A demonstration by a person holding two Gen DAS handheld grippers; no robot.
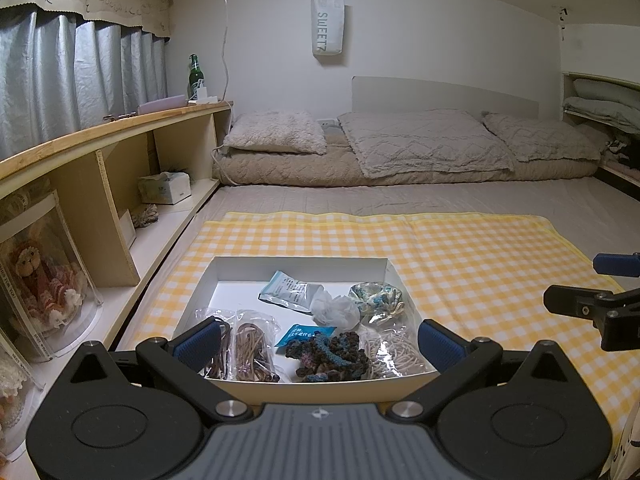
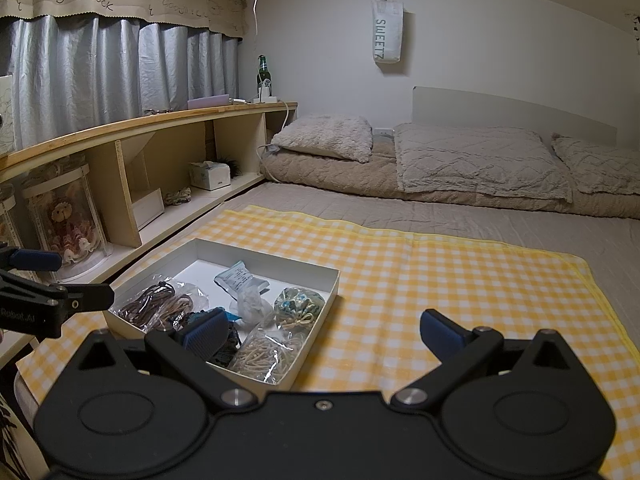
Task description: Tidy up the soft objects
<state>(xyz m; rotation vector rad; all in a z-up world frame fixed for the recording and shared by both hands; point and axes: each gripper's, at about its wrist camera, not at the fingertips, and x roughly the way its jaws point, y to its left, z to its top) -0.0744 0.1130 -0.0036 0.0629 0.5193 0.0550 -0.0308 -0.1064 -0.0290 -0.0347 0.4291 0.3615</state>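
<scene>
In the left wrist view, the left gripper [image 1: 320,340] is hovering at the bottom centre of the frame, its blue pads spread wide apart and holding nothing. Between and just beyond them a shallow white box [image 1: 300,265] is sitting on a yellow checked cloth [image 1: 480,256]. Inside it are lying a dark knitted piece [image 1: 332,356], a white mesh puff [image 1: 336,310], a floral pouch [image 1: 376,298], a grey-blue sachet [image 1: 286,290], a bag of brown cords [image 1: 252,344] and a bag of pale cords [image 1: 394,350] (all loosely piled toward the lower part of the box). The right gripper [image 1: 588,284] is showing at the right edge.

In the right wrist view, the right gripper [image 2: 320,334] is filling the bottom of the frame, fingers likewise parted and empty. The box [image 2: 320,276] is lying left of centre, under the left pad, with bare cloth [image 2: 460,280] under the right one. The left gripper [image 2: 60,280] is entering at the left edge.
</scene>
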